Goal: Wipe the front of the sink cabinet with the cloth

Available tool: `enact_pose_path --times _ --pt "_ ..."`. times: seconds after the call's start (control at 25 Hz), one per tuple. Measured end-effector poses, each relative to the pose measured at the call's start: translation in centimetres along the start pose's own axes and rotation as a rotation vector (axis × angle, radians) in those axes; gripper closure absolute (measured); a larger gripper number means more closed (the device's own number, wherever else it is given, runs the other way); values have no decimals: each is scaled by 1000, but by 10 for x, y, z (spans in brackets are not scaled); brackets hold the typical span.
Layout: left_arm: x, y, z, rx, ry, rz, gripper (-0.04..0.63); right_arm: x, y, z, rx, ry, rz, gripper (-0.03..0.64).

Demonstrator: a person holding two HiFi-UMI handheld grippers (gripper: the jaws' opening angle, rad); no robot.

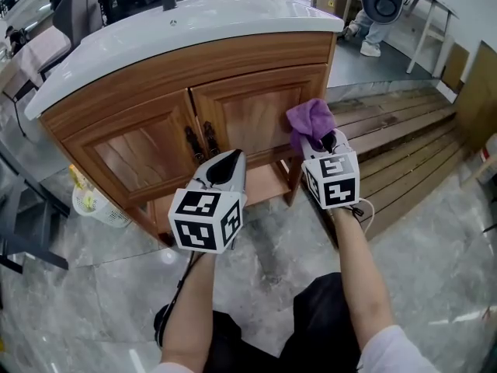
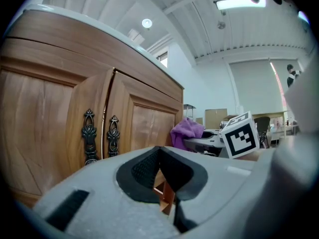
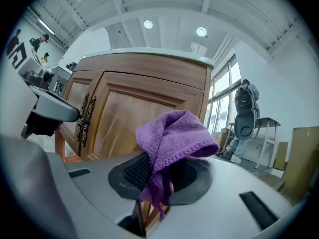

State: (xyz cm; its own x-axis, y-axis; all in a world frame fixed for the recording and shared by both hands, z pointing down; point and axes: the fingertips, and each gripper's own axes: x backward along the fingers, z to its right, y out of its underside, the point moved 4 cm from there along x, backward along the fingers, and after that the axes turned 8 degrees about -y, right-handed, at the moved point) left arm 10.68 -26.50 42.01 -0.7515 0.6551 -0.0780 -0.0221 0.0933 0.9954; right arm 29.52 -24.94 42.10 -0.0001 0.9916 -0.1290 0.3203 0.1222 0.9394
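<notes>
The sink cabinet (image 1: pixel 233 111) is brown wood under a white top, with two doors and a pair of dark ornate handles (image 1: pixel 200 142) at the middle seam. A purple cloth (image 1: pixel 310 120) is bunched in my right gripper (image 1: pixel 320 140), which is shut on it and holds it close to the right door's lower right corner. In the right gripper view the cloth (image 3: pixel 174 136) drapes over the jaws, in front of the right door (image 3: pixel 144 118). My left gripper (image 1: pixel 227 164) hangs shut and empty just below the handles (image 2: pixel 99 133), apart from the doors.
A white mesh basket (image 1: pixel 97 207) with yellow items stands on the floor at the cabinet's left foot. Wooden plank steps (image 1: pixel 404 142) run off to the right. A person (image 1: pixel 374 22) stands behind the cabinet at the back right. Grey marble floor (image 1: pixel 264 247) lies under me.
</notes>
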Motion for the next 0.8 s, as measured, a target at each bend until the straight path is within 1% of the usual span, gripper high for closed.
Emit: enact_pose_path --times 0.16,0.36,0.56,0.8 --pt "-2 1 3 0 14 0 591 1 4 10 4 28 -16 545" --pt "-1 1 4 -2 12 -3 591 2 1 7 22 11 -20 545" --pt "7 1 -4 -14 -16 -10 591 15 -18 -20 45 -66 28 545" --pt "25 0 -22 -14 -77 -17 591 20 -57 -78 33 -223 138 545"
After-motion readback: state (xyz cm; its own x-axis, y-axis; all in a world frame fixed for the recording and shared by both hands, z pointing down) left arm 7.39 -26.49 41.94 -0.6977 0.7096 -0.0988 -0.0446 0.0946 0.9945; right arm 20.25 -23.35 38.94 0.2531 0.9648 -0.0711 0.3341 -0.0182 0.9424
